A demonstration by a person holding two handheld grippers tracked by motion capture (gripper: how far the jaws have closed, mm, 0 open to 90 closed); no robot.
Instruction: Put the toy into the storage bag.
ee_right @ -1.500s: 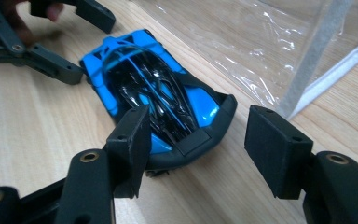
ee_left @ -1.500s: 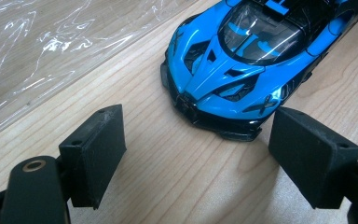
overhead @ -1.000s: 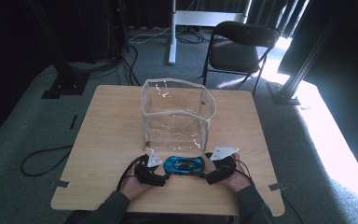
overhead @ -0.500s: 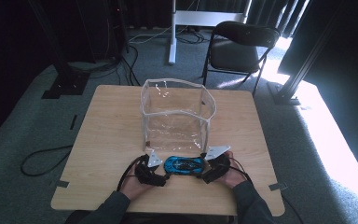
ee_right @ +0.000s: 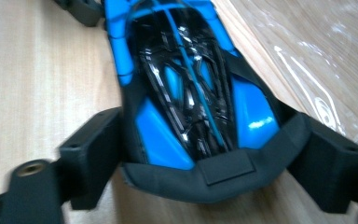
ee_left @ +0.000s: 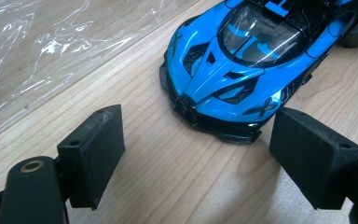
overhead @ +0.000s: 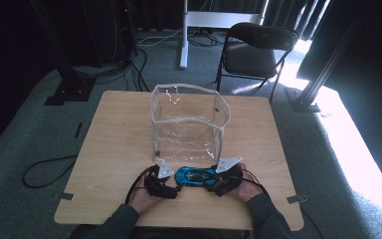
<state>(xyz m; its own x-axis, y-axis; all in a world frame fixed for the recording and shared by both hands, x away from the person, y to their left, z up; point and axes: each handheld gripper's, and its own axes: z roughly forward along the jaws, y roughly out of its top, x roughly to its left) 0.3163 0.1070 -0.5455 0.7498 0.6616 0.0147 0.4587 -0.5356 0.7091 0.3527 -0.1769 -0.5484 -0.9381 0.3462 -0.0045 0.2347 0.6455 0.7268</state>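
Right tool [ee_right: 205, 154], jaws just closing around my blue toy car's [ee_right: 191, 84] tail, left tool [ee_left: 200, 158] spread at its nose: glossy, rigid, likely slippery, so I'd grip the flanks.

Left tongs [overhead: 171, 186] gape wide; right tongs [overhead: 214, 185], also apart, have just been closing.

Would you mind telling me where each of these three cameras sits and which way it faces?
High view: above the person's side, looking forward and down on the table; forearms and both grippers enter at bottom.
Left gripper view: rides the left gripper, facing the toy car nose.
Right gripper view: rides the right gripper, jaws astride the car's tail.
All share the car.
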